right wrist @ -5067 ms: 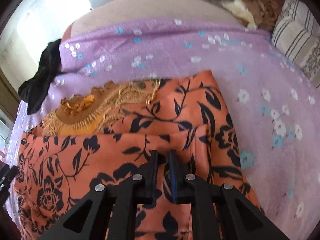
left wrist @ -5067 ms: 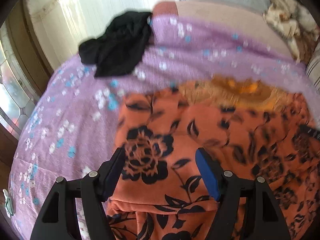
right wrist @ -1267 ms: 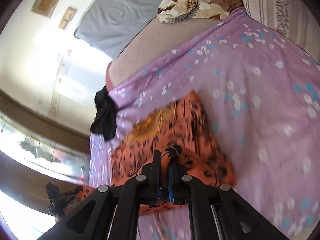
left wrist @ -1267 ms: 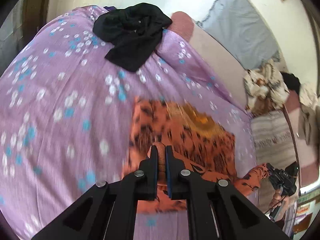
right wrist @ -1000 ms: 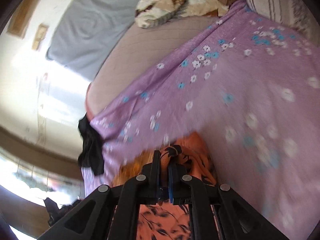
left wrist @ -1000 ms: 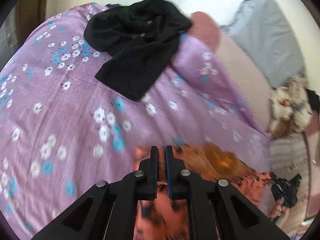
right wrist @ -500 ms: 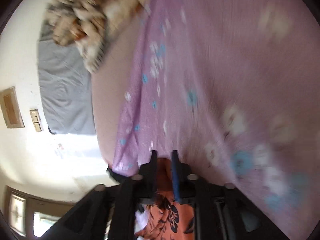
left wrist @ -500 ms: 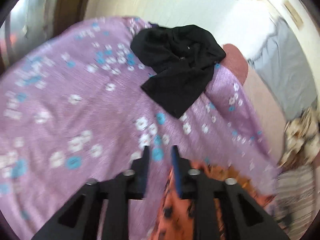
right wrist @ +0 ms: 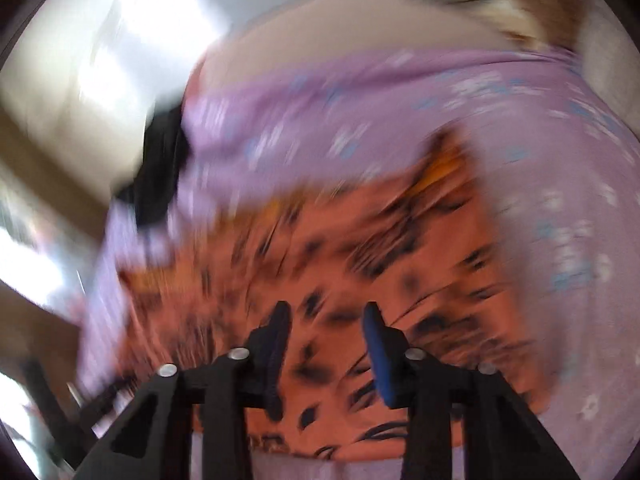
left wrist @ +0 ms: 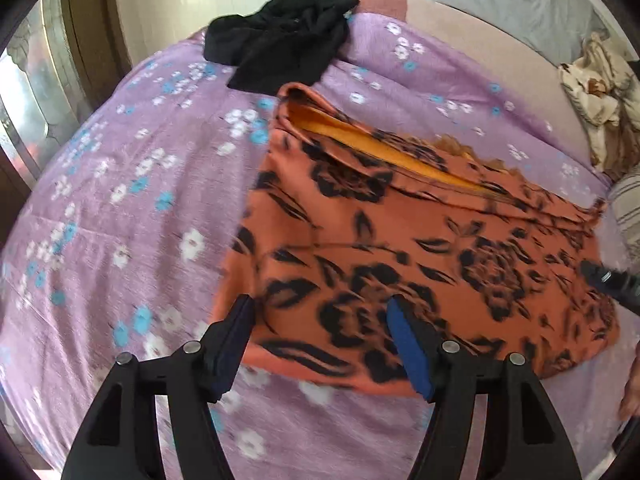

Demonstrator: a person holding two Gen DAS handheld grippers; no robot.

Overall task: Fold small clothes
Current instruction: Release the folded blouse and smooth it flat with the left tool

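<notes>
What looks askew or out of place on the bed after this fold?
The orange floral garment lies folded but uneven: at its far edge the top layer gapes, showing the yellow lining. A black garment sits crumpled, unfolded, at the bedspread's far edge. Both grippers are open.

Orange black-flowered garment (left wrist: 420, 248), lilac floral bedspread (left wrist: 120, 208)

Right wrist view is motion-smeared throughout: the orange floral garment (right wrist: 380, 248) and black cloth (right wrist: 160, 176) are streaks, no fold edges readable. In the left wrist view the right gripper (left wrist: 612, 282) shows only a dark tip, cut off at the frame's edge. The striped pillow (left wrist: 630, 208) is clipped there too.
</notes>
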